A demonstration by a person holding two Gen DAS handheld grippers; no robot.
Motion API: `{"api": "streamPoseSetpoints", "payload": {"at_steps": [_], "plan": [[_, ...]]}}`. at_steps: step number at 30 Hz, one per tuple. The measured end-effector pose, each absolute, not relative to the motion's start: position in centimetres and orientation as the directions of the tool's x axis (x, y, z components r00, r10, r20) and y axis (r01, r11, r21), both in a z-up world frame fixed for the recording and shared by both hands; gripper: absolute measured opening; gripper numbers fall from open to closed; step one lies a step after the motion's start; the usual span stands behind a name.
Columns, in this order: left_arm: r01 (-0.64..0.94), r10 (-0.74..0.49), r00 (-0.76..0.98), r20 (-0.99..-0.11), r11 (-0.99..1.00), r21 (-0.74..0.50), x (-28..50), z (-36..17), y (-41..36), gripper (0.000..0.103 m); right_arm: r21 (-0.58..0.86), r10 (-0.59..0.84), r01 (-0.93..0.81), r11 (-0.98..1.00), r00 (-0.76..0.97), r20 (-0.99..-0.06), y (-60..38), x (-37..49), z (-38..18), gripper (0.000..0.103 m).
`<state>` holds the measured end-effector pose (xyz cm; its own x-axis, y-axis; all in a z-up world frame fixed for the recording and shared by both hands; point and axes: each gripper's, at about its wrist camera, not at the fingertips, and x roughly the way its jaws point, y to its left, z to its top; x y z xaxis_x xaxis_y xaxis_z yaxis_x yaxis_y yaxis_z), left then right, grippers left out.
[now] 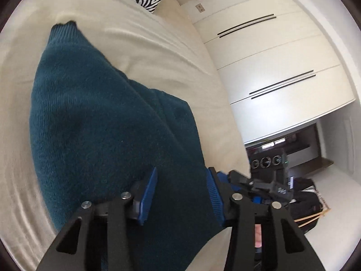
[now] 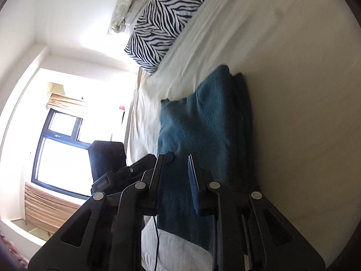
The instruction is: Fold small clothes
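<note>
Teal knit (image 1: 94, 124) lies on the cream bed (image 1: 158, 52), partly folded, layers stacked along one edge. Left gripper (image 1: 182, 194): jaws apart, knit between them, pads clear of it. Right gripper (image 2: 178, 176): jaws narrowly apart over the knit's near edge; grip cannot be confirmed. Zebra pillow (image 2: 162, 24) at the bed's head.
</note>
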<state>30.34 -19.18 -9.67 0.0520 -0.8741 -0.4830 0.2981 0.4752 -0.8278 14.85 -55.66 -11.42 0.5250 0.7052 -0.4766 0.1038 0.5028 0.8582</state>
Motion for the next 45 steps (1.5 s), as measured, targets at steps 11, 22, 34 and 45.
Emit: {"api": "streamPoseSetpoints", "payload": {"at_steps": [11,22,34,45], "plan": [[0.168,-0.881,0.056,-0.469,0.472,-0.866,30.5,-12.5,-16.6,0.005,0.891,0.725,0.152,0.428,0.531,-0.439,-56.0,13.6,-15.5,0.018],[0.213,-0.908,0.024,-0.419,0.414,-0.885,24.4,-12.8,-15.1,0.047,0.888,0.748,0.102,0.448,0.501,-0.435,-53.4,11.5,-14.9,0.046],[0.189,-0.913,0.109,-0.394,0.408,-0.893,22.3,-10.7,-10.7,0.079,0.865,0.652,0.142,0.481,0.602,-0.461,-58.9,7.6,-13.3,0.053],[0.076,-0.895,0.159,-0.418,0.433,-0.898,24.0,-11.9,-9.5,0.090,0.821,0.660,0.189,0.538,0.511,-0.550,-57.6,15.2,-14.8,0.053]]}}
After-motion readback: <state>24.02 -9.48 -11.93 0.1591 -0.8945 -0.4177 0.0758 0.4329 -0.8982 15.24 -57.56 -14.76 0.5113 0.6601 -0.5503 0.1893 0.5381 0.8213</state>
